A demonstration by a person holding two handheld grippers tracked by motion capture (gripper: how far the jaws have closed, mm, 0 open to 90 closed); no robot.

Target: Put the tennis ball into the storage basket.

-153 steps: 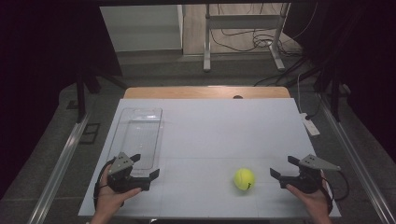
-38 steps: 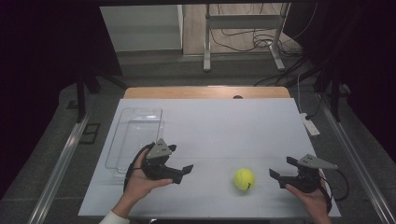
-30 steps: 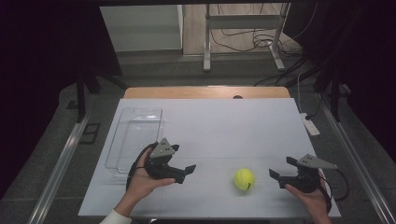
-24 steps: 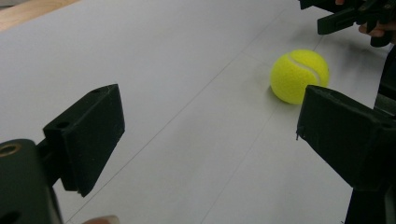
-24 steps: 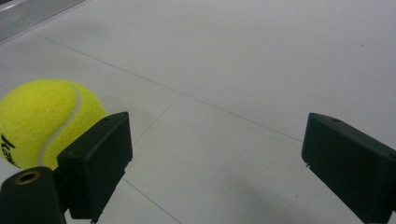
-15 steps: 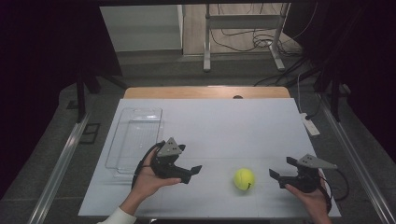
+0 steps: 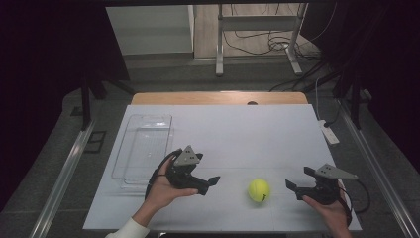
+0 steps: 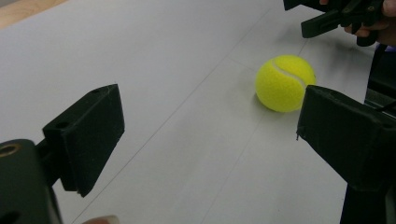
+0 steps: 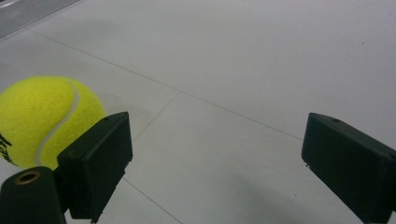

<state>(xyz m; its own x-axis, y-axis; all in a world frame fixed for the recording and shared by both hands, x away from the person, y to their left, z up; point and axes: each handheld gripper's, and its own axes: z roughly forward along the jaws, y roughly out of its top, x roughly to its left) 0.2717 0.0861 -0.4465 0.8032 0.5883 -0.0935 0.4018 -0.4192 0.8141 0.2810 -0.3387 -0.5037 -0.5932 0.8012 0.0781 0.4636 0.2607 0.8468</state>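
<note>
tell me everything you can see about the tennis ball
The tennis ball is bright yellow and fuzzy like felt, with a pale curved seam and a bit of dark print low on one side. It looks whole and round. It rests on the white table near the front edge, between the left gripper and the right gripper. Only the table touches it; both grippers stand open and apart from it.

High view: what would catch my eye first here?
A bright yellow tennis ball lies on the white table, near its front edge. On either side of it, a person holds an open black hand-held gripper: the left hand-held gripper and the right hand-held gripper. A clear plastic tray lies at the table's left.
</note>
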